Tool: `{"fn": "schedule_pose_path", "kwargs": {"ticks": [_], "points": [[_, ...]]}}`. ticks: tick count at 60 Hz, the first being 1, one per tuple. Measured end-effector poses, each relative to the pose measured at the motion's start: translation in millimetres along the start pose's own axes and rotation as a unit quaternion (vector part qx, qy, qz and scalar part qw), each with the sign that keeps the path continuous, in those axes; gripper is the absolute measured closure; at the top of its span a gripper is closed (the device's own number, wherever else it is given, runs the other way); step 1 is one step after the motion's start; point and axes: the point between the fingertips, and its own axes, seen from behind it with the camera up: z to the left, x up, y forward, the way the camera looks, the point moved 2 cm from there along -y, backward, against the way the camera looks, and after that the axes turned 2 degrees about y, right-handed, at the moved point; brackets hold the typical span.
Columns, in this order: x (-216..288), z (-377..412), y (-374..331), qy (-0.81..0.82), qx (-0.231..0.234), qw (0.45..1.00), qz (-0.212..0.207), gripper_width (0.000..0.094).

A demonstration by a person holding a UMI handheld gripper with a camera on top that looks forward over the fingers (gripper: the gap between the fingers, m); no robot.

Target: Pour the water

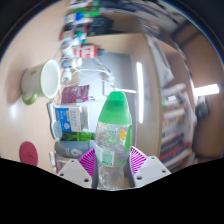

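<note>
clear ribbed bottle (112, 140) in gripper (112, 163)

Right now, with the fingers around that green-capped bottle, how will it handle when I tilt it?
The bottle looks like thin clear plastic, so it may flex under the pads. Being tall and narrow, it probably tips easily. Its smooth wall could slip.

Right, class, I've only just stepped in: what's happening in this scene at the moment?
A hand-held gripper has a clear plastic bottle with a green cap between its fingers, the pads appearing to press on both sides. The view is tilted. Beyond the bottle, a pale green mug and some cartons sit on a light table. No water is visibly pouring yet.
</note>
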Motion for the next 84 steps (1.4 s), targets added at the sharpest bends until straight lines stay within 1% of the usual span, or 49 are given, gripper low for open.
{"fn": "schedule_pose_path", "kwargs": {"ticks": [4,6,11,16,23,27,37,41,45,48,53,58,60,63,66,70,71,74,77,78,80,84], "points": [[22,7,16,-0.111,-0.002,0.994,-0.01,0.0516],[28,7,22,-0.168,-0.005,0.986,-0.025,0.0515],[51,11,36,-0.291,-0.025,0.955,-0.041,0.0515],[62,25,42,-0.368,-0.019,0.928,-0.057,0.0514],[75,30,44,-0.418,-0.017,0.906,-0.069,0.0516],[78,32,44,-0.428,-0.014,0.901,-0.069,0.0514],[77,39,44,-0.433,-0.002,0.899,-0.068,0.0515],[74,36,43,-0.411,-0.001,0.909,-0.065,0.0517],[74,22,43,-0.359,-0.02,0.931,-0.059,0.0514],[72,8,41,-0.279,-0.03,0.958,-0.054,0.0517],[51,-5,33,-0.069,-0.022,0.997,-0.032,0.0515],[29,-18,28,0.136,-0.016,0.991,-0.006,0.0515],[17,-15,24,0.218,-0.008,0.976,0.001,0.0516],[5,-3,19,0.346,0.023,0.938,0.011,0.0515],[-3,17,13,0.469,0.058,0.881,0.023,0.0516],[-9,44,2,0.604,0.077,0.793,0.025,0.0514],[-13,44,3,0.626,0.097,0.773,0.025,0.0515],[-15,61,-2,0.674,0.132,0.726,0.031,0.0513],[-23,68,-4,0.683,0.133,0.718,0.025,0.0515],[-14,83,-11,0.687,0.112,0.718,0.023,0.0514],[-27,82,-7,0.684,0.117,0.72,0.02,0.0515],[-27,95,-10,0.701,0.127,0.702,0.021,0.0515]]}}
